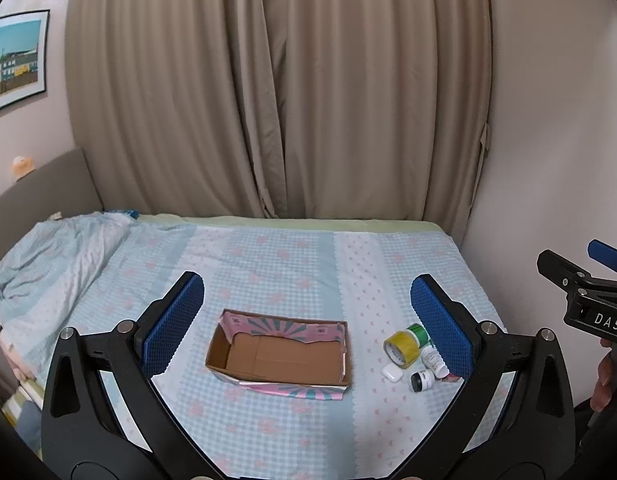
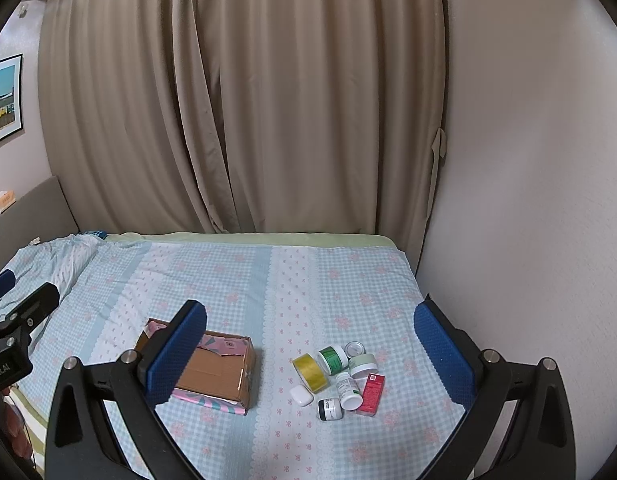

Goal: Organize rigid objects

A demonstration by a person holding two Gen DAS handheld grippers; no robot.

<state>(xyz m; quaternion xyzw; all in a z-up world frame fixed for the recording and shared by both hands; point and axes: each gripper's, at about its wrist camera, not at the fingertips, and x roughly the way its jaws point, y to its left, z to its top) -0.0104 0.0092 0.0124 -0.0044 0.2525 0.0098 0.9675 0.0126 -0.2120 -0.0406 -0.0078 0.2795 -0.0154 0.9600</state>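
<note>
Beige curtains (image 2: pixel 244 100) hang behind the bed (image 2: pixel 292 276), whose blue checked sheet carries everything you are sorting. Your cluster of small things lies on the sheet to the right of the box (image 1: pixel 280 356): a yellow tape roll (image 2: pixel 309 372) on its edge, a green-lidded jar (image 2: pixel 333 358) just beside it, a pale green jar (image 2: pixel 363 364), a round tin (image 2: pixel 355 347) behind that, a white bottle (image 2: pixel 348 390) lying on its side, a red carton (image 2: pixel 371 394) touching the bottle, a black-lidded jar (image 2: pixel 329 409) and a white earbud case (image 2: pixel 301 395) at the near edge. They sit close together, several touching.

You have the box open-topped and empty, its brown cardboard floor showing, apart from the cluster.

Your left hand-held gripper (image 1: pixel 308 324) hovers above the box, fingers spread wide and holding nothing. Your right hand-held gripper (image 2: pixel 310 348) hangs over the cluster, likewise spread wide and empty.

Crumpled bedding (image 1: pixel 48 256) lies at the left end of the bed, and a framed picture (image 1: pixel 16 60) hangs on the left wall.
</note>
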